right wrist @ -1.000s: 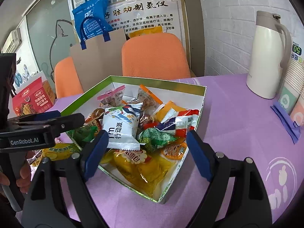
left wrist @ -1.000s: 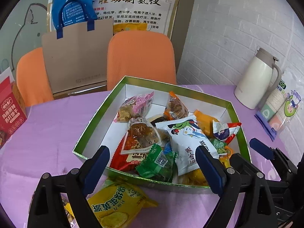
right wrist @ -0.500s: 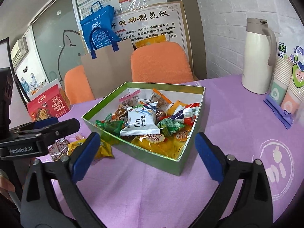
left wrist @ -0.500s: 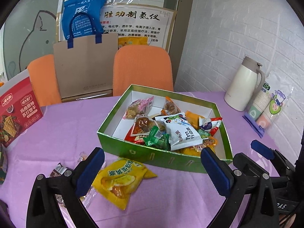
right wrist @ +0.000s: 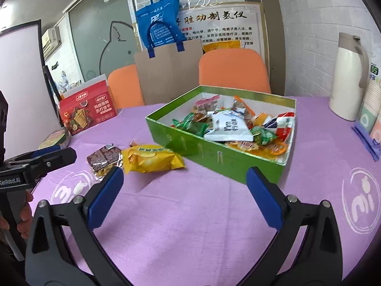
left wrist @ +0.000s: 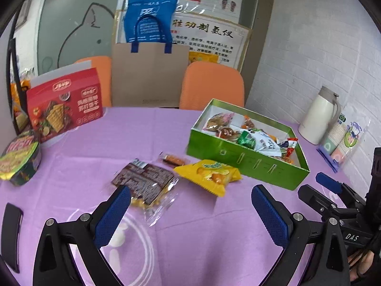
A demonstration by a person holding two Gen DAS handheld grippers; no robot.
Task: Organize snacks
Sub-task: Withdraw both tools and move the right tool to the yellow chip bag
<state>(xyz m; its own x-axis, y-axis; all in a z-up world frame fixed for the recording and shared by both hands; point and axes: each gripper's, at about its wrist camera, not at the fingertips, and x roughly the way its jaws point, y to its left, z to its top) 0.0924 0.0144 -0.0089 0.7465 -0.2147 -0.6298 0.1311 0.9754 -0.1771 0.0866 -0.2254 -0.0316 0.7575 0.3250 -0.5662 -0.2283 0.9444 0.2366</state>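
Both tools hang above the purple desk (left wrist: 147, 128) with blue pads spread wide and nothing between them: the left tool (left wrist: 190, 211) and the right tool (right wrist: 184, 190). On the desk, largest first: the green box (right wrist: 214, 153) heaped with wrapped snacks; just beside its front wall, the yellow chip bag (left wrist: 209, 172); next to that, the brown wafer pack (left wrist: 144, 180); behind them, 1 small orange snack (left wrist: 172, 159).

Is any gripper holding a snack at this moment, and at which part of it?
Nothing is held. The left gripper and the right gripper are both open and empty above the purple tablecloth, short of the yellow packet.
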